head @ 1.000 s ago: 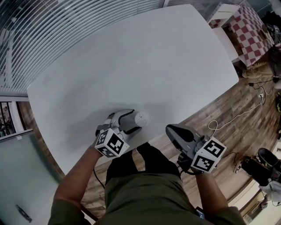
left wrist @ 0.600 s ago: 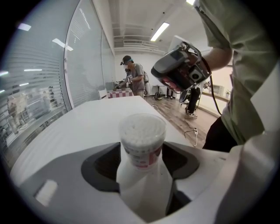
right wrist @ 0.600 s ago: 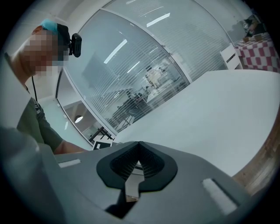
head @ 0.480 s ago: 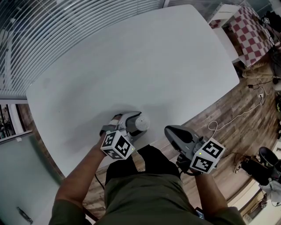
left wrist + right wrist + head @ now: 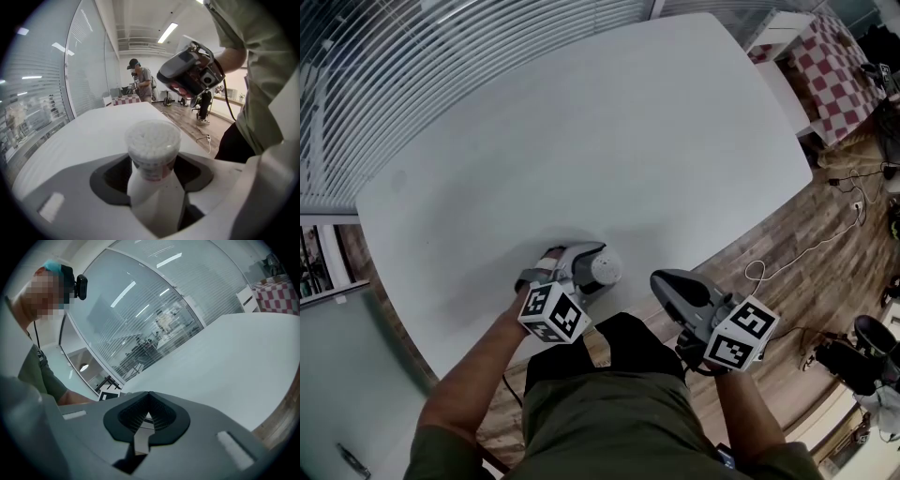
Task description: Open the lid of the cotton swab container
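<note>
Status: left gripper (image 5: 592,272) has its fingers clamped on the body of the cotton swab container (image 5: 152,157), below the lid. The container is at the near edge of the bench (image 5: 581,131), right in front of me. I can't tell from the head view whether its base rests on the bench or sits just off it. The lid (image 5: 153,138) is on. It has a clear top with swab tips showing through, and it stands free above the fingers, so nothing blocks it.

Right gripper (image 5: 664,279) is off the bench edge, over the floor (image 5: 787,234), well apart from the container. Its fingers are fully together with nothing between them.

My read: the hold is set, so the lid pull is the step now. How I'd run it:
- Spread the right fingers wide before approaching, or they'll just bump the lid.
- Come in level with the lid rim, not the body. If I grab too low, I pinch the tub wall against the lid and lock it.
- Hold the left grip firm and low. It looks like a light tub and will likely twist or slip if the right side levers sideways.
- I can't tell if the lid is snap-on or hinged, so I'd start with a gentle upward peel at one edge. A hard yank risks scattering swabs.
</note>
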A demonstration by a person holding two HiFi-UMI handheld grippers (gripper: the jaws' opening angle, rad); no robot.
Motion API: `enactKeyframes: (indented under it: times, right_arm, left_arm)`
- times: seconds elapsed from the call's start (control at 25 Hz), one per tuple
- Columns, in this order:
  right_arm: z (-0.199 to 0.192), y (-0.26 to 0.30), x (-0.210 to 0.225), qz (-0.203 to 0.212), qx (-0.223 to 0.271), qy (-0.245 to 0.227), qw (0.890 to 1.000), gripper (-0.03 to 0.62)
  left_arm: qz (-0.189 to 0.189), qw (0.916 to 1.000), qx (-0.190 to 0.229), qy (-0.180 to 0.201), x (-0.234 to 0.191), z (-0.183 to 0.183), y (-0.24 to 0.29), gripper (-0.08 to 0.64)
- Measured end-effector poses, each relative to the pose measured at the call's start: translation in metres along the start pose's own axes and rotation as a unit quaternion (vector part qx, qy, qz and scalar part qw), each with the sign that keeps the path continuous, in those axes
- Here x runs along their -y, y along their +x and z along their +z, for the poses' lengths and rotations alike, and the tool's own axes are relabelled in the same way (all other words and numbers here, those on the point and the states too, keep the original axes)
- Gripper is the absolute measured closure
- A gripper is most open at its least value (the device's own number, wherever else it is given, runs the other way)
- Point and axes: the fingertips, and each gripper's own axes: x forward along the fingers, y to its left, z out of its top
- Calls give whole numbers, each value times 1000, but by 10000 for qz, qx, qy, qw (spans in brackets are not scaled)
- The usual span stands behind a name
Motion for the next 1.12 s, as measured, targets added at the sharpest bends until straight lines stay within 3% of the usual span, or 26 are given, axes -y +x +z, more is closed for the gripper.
enactKeyframes:
  times: [0.76, 1.12]
  right_arm:
    - [1, 5, -6, -42, -32, -39, 10000, 583]
    - [30, 7, -23, 39, 104, -211, 9997, 583]
  left_arm:
    - [-53, 9999, 89, 64, -1, 8, -9, 291]
    - [89, 9998, 171, -2, -24, 42, -39, 293]
